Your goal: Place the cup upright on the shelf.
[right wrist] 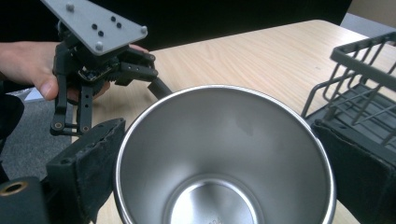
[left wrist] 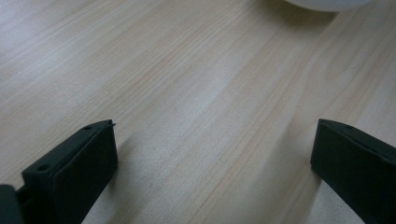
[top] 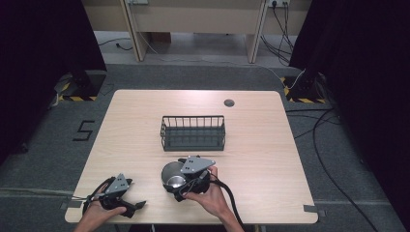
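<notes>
1. Right gripper (top: pixel 180 189), held in the person's right hand (top: pixel 207 194), stood at the near middle of the wooden table (top: pixel 270 159), its black jaws set on either side of a steel bowl (top: pixel 173 176); in the right gripper view the pads sat against the bowl's outer wall on both sides, so it was gripping the bowl.
2. Seen from the right gripper view, the steel bowl (right wrist: pixel 224 158) was a shiny, deep vessel with a rolled rim and a flat round bottom, and nothing lay inside it.
3. From the high view, the bowl rested on the table just in front of a dark wire basket (top: pixel 193 132), close to the basket's near wall but apart from it.
4. That basket sat near the table's centre, upright, with barred sides and a flat floor; no contents could be made out in it.
5. Left gripper (top: pixel 137 207), in the person's left hand (top: pixel 99 209), lay low at the near left corner of the table, well apart from the bowl.
6. Its own view showed the two black jaws spread wide over bare wood grain with nothing between them, and a pale curved edge (left wrist: pixel 322 4), too cropped to identify, at the top.
7. A small round grommet (top: pixel 229 102) marked the table's far side.
</notes>
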The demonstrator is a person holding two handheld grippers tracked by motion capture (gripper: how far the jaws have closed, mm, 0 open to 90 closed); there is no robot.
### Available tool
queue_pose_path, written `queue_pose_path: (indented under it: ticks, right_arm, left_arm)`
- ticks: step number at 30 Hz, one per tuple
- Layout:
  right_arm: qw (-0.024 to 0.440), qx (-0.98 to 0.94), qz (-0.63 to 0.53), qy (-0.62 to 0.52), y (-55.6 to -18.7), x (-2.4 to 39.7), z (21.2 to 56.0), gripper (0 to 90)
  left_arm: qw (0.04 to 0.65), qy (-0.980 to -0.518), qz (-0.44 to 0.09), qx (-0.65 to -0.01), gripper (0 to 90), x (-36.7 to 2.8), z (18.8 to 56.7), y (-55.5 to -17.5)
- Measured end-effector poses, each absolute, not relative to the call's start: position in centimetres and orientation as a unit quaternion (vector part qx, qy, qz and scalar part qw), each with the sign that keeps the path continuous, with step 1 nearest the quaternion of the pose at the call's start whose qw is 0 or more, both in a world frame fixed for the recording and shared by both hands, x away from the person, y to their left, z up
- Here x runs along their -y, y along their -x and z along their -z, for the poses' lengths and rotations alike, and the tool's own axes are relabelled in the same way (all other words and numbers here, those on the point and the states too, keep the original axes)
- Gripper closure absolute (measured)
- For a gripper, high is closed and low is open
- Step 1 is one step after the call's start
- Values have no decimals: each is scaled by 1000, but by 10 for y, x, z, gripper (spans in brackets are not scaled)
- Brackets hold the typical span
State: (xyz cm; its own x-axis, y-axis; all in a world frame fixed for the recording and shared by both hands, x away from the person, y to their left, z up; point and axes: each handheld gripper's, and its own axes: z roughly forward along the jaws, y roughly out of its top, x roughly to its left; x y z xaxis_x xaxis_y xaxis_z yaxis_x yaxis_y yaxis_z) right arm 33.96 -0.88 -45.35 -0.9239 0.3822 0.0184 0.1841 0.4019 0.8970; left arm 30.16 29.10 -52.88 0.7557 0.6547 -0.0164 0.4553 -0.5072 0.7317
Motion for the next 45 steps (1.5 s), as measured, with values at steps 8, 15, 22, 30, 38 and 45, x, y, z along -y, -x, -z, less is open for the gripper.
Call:
queue_pose_path:
  ticks: [8,15,22,30,38,45]
  right_arm:
    - [93,-831,-519,-174,-351,18,442,62]
    - [93,-826,-524,-184,-360,25,435,61]
    - [94,-824,-527,-184,-366,29,427,62]
    - [98,-824,-523,-193,-377,32,417,62]
    - [105,-826,-519,-193,-379,33,411,62]
    - [111,-827,-517,-192,-383,34,400,62]
  left_arm:
    - [376,-858,-132,-323,0,-291,529,-302]
    - [376,-858,-133,-323,0,-291,529,-302]
    - [376,-858,-133,-323,0,-291,529,-302]
    - [376,-858,-133,-324,0,-291,529,-302]
    - [376,-858,-134,-324,0,-291,529,-302]
    - [377,-857,-133,-325,0,-291,529,-301]
